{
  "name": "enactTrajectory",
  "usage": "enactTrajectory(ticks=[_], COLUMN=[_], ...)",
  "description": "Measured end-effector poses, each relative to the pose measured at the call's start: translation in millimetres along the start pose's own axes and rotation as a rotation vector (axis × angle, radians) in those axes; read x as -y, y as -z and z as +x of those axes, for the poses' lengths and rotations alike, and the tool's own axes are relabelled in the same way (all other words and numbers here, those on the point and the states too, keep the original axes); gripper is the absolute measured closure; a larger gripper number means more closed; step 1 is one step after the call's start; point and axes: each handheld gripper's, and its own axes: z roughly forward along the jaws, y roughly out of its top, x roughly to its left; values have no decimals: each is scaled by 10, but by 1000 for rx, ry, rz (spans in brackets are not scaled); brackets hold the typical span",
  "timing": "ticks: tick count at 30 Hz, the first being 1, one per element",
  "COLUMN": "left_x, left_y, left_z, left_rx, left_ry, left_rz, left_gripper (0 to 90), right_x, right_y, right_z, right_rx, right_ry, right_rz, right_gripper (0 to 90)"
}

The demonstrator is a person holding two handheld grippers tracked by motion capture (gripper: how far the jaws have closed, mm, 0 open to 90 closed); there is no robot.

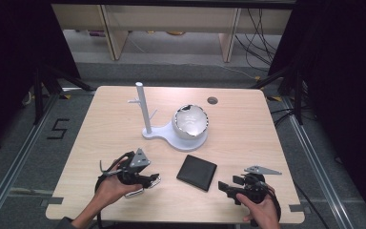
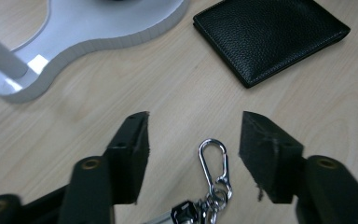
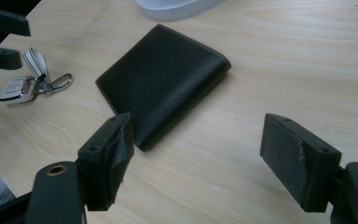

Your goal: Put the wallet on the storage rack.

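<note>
Lowering the open left tongs (image 2: 193,140) squarely over the keys (image 2: 213,172) lying on the bench (image 2: 121,102) between the pads, closing on the fob, keeping the open right tongs (image 3: 196,154) near the wallet (image 3: 163,84).

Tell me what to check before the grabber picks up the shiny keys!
1. Silver key ring with metal clip lies between the jaws of the left gripper: ok.
2. Pads pressing on the keys: not ok, gaps show on both sides.
3. Black leather wallet lies apart from the keys: ok.
4. White stand with upright peg is upright for hanging: ok.
5. Right gripper is open, holding nothing: ok.
6. Key fob's weight: cannot tell.
</note>
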Motion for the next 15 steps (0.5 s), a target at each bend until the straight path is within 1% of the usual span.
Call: enactTrajectory(ticks=[1, 2, 3, 4, 5, 6, 7, 8, 9, 11, 12, 13, 14, 15], left_x=[-43, -85, -124, -161, -198, -225, -249, -271, -293, -329, -344, -359, -374, -389], left_y=[-35, -74, -114, -155, -191, -229, -266, -304, -340, -410, -446, -479, -511, -541], left_z=[-2, -4, -8, -12, -11, -14, -17, -23, -28, -45, -46, -48, -46, -44], left_rx=[0, 14, 16, 24, 31, 35, 43, 54, 52, 69, 76, 85, 86, 83], left_ry=[-13, -23, -31, -38, -53, -55, -50, -56, -68, -70, -69, -67, -65, -60], left_rz=[9, 13, 19, 30, 45, 43, 44, 49, 59, 76, 80, 85, 88, 92], left_gripper=[515, 553, 590, 620, 662, 692, 724, 751, 774, 831, 869, 869, 890, 890], right_x=[-6, -13, -13, -19, -20, -22, -29, -30, -32, -35, -38, -38, -42, -42], right_y=[-32, -31, -59, -66, -83, -90, -84, -92, -98, -107, -128, -128, -138, -138], right_z=[-33, -18, -4, -17, -7, -2, 6, 10, 10, 13, 9, 9, 15, 15], right_rx=[-4, -5, -21, -16, -27, -35, -17, -29, -20, -29, -41, -41, -51, -51], right_ry=[35, 27, 8, 28, 21, 23, 29, 25, 27, 24, 26, 26, 14, 14], right_rz=[-10, -3, 0, 2, -4, -2, 9, 7, 9, 13, 11, 11, 22, 22], right_gripper=[268, 271, 271, 271, 272, 273, 275, 276, 277, 278, 284, 284, 292, 292])
